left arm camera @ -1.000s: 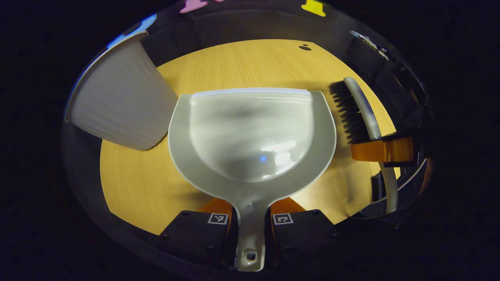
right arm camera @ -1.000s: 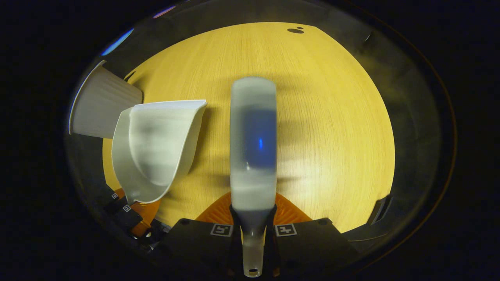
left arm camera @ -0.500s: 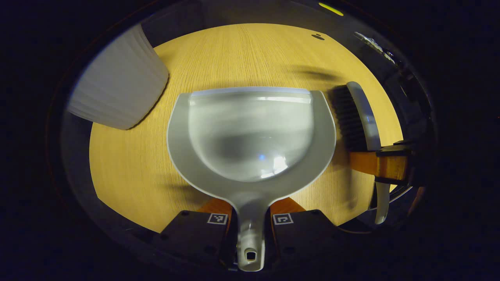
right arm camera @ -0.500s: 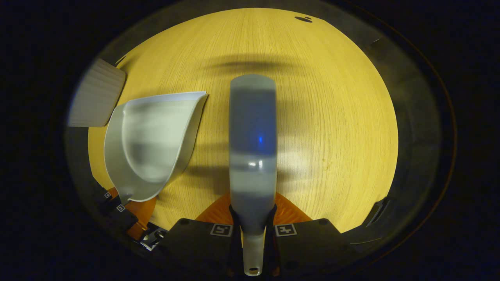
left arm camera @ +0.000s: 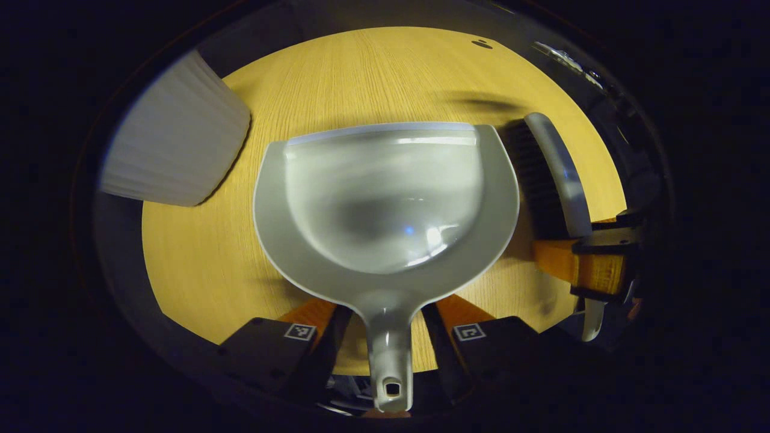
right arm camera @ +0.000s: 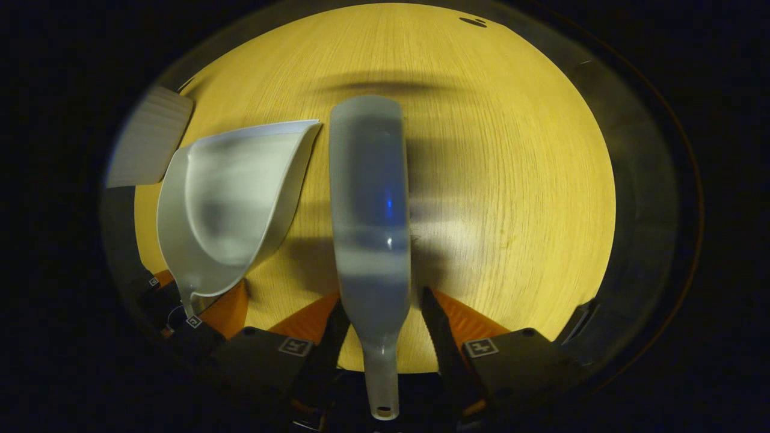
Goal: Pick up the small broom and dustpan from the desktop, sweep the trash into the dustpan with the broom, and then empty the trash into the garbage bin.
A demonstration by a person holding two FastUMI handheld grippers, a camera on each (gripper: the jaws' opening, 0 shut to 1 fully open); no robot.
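Grey plastic dustpan (left arm camera: 385, 204) now sits flat on the bench (left arm camera: 198, 264), empty, handle running back between the left gripper (left arm camera: 385, 328) fingers. Those fingers were clamped on the handle half a second ago; now spread apart with bench showing either side of it, nothing held. Same on the right: right gripper (right arm camera: 382, 337) fingers have parted and stand clear of the broom (right arm camera: 370, 240) handle, broom lying loose between them, its head pointing to 12 o'clock. From the left gripper view the broom is at 3 o'clock of the dustpan, just beside its rim. White ribbed garbage bin (left arm camera: 174, 156) at 10 o'clock, apart from the pan. No trash visible on bench or in pan. Judgement: both tools just released and set down; task looks finished, hands only need to back off.
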